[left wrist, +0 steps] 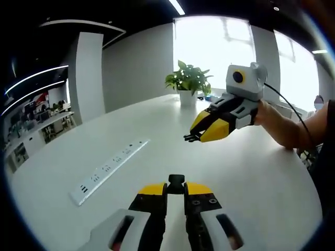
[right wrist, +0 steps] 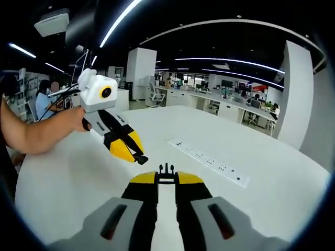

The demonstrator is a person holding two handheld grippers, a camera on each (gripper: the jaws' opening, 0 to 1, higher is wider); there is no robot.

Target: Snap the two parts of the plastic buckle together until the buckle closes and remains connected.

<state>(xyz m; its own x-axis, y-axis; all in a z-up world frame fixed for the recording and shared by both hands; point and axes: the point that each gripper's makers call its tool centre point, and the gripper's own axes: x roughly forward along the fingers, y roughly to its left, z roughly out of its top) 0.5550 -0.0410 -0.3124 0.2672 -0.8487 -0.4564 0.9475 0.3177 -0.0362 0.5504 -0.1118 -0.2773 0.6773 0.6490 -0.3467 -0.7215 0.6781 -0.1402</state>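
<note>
My left gripper [left wrist: 176,189] is shut on a blocky black buckle part [left wrist: 176,182], which sticks out between its yellow tips. My right gripper [right wrist: 166,181] is shut on the other black buckle part [right wrist: 166,170], a pronged piece. In the left gripper view the right gripper [left wrist: 200,134] comes in from the right, held by a hand [left wrist: 272,116], with the pronged part [left wrist: 190,138] at its tip. In the right gripper view the left gripper [right wrist: 135,152] comes in from the left with the blocky part [right wrist: 141,159] at its tip. The two parts face each other above the white table [left wrist: 246,172], a gap apart.
A white power strip [left wrist: 110,168] [right wrist: 209,159] lies flat on the table beside the grippers. A potted plant [left wrist: 187,83] stands at the table's far end by the windows. A forearm [right wrist: 36,133] reaches in from the left. Office desks [right wrist: 230,107] and seated people lie beyond.
</note>
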